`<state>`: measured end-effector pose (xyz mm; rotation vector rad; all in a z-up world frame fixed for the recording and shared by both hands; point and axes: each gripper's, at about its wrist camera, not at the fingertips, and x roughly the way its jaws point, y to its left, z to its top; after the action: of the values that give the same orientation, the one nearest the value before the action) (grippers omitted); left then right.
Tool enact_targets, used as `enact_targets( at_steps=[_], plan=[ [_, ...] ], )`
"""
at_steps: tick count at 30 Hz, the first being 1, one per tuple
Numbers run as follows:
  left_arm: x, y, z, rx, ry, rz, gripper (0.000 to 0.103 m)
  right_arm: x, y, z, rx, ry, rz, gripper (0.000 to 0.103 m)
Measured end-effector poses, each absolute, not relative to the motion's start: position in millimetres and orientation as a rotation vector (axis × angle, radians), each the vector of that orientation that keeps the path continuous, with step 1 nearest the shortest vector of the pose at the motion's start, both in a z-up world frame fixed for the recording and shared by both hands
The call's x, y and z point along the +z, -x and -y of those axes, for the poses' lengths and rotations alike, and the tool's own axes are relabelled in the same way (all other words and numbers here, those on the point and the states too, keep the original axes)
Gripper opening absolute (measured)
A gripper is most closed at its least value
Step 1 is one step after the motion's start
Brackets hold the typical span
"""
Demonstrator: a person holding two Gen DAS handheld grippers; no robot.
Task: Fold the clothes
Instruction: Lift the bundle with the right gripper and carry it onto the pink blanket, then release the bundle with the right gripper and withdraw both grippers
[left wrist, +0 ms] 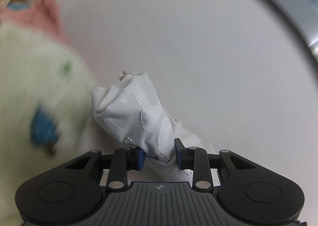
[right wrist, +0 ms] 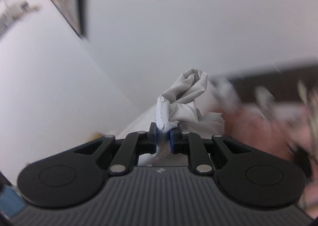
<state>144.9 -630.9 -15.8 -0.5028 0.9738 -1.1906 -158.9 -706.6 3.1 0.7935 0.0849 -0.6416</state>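
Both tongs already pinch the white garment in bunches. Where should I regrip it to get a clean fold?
The white garment is wadded in both the left tongs and the right tongs, so no flat edge shows. I would probably lay it on the white table, spread it, then pinch two corners of one hem from above.

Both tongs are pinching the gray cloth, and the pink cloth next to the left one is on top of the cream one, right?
Not quite. Both tongs, left and right, do pinch the gray cloth. But the left wrist view shows the cream cloth lying over the pink cloth, not under it.
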Motion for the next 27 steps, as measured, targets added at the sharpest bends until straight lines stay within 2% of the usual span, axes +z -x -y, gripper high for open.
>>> enact_targets(
  at_steps=[5, 9, 14, 15, 16, 17, 18, 19, 24, 27],
  plan=[
    [-52.2, -107.7, 602.1, -1.217, 0.310, -0.919, 0.029, -61.6, 183.0, 676.0, -0.656, -0.855, -0.161, 0.016],
    [-64.0, -96.4, 592.9, -1.203, 0.266, -0.932, 0.030, -70.0, 185.7, 654.9, -0.686, -0.821, -0.186, 0.016],
    [-49.7, -91.4, 594.4, -1.138, 0.131, -0.910, 0.040, -53.0, 185.9, 647.6, -0.712, -0.814, -0.296, 0.019],
    [-42.4, -88.5, 593.0, -1.128, 0.104, -0.894, 0.049, -47.4, 187.5, 646.0, -0.712, -0.810, -0.316, 0.023],
    [-33.5, -83.8, 591.2, -1.125, 0.082, -0.877, 0.062, -40.9, 189.6, 643.0, -0.706, -0.801, -0.330, 0.038],
    [-20.5, -68.2, 578.1, -1.123, 0.058, -0.852, 0.069, -31.9, 192.9, 636.7, -0.690, -0.779, -0.326, 0.063],
    [-4.3, -43.8, 556.0, -1.121, 0.034, -0.820, 0.080, -22.5, 196.9, 629.9, -0.678, -0.754, -0.320, 0.074],
    [10.3, -24.9, 538.9, -1.119, 0.013, -0.788, 0.086, -11.7, 202.1, 621.4, -0.676, -0.721, -0.305, 0.087],
    [74.2, 33.4, 491.4, -1.102, -0.057, -0.644, 0.102, 39.6, 230.6, 574.7, -0.641, -0.574, -0.259, 0.085],
    [113.0, 60.8, 459.4, -1.091, -0.070, -0.566, 0.103, 66.5, 245.9, 548.3, -0.636, -0.500, -0.232, 0.085]
  ],
)
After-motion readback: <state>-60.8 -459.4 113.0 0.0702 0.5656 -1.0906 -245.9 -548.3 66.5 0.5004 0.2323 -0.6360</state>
